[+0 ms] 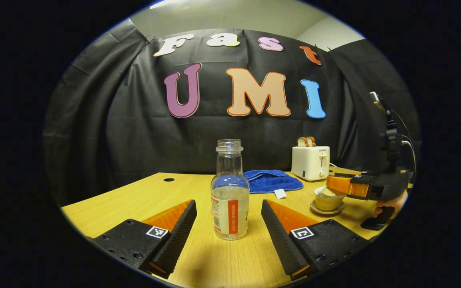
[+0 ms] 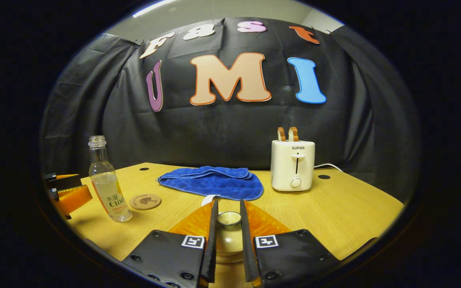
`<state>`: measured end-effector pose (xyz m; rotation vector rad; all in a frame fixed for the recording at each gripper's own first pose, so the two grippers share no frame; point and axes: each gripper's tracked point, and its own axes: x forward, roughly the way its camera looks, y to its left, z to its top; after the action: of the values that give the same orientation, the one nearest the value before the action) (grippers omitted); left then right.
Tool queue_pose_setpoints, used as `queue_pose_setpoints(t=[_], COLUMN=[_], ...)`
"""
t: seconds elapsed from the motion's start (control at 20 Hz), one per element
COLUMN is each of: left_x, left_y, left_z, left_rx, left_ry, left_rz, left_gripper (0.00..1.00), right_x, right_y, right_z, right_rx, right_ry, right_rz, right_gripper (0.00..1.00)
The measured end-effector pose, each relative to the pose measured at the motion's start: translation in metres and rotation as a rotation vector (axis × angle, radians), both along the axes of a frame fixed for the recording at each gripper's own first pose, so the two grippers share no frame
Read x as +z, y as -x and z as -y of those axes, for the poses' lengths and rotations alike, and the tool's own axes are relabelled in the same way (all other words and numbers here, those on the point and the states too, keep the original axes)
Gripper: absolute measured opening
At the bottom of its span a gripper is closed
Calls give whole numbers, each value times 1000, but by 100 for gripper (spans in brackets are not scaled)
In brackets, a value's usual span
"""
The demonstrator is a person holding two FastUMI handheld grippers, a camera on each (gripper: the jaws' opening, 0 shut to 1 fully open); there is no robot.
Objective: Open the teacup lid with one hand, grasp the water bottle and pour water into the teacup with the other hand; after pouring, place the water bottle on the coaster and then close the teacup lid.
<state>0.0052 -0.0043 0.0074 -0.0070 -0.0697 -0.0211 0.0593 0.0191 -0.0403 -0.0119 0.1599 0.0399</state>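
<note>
Left hand-held gripper (image 1: 229, 224): we see it spread wide — flanking the water bottle (image 1: 230, 196), untouching.
Bottle: clear, cylindrical, upright.
Right hand-held gripper (image 2: 229, 236): clamped on teacup lid (image 2: 229, 218).

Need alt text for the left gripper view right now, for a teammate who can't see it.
The left tool is open around an uncapped water bottle standing on the wooden table. Far right, the right tool is at the lidded teacup; behind are a blue cloth and toaster.
</note>
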Motion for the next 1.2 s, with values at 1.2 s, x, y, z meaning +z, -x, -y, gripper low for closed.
queue_pose_setpoints(t=[1.2], left_x=[-23], left_y=[-74], left_z=[1], left_rx=[-24], left_ry=[1], left_rz=[-184], left_gripper=[77], right_x=[24], right_y=[64], right_z=[91], right_rx=[-257], right_ry=[27], right_rz=[94], right_gripper=[31])
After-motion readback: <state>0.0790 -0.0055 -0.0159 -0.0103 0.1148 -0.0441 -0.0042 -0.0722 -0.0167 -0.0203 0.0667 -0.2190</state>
